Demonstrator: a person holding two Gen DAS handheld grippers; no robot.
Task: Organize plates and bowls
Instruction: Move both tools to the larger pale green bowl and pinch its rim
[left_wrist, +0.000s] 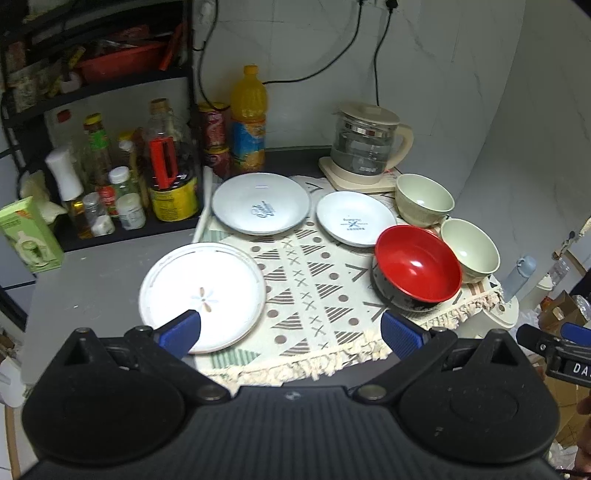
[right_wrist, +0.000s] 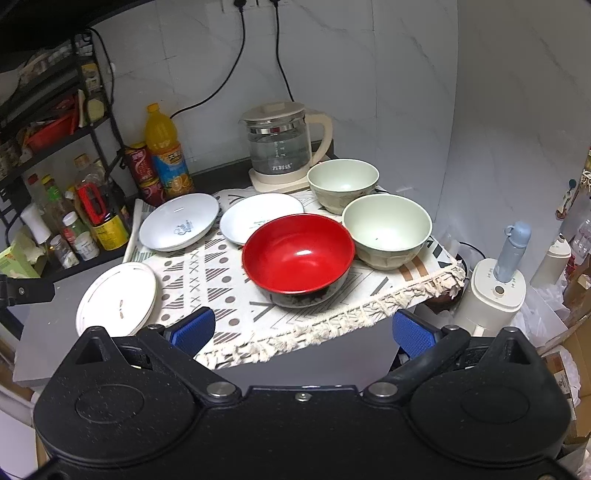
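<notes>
Overhead, a patterned cloth (right_wrist: 207, 273) covers the grey table (left_wrist: 92, 280) beside shelves (left_wrist: 92, 85).

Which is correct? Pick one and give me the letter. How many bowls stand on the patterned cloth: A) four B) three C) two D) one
B: one red bowl and two pale green bowls, the nearer beside it and the farther in front of the kettle, all on the patterned cloth.

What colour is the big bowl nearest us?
Red inside, dark outside: the big bowl, clearest in right wrist view.
</notes>
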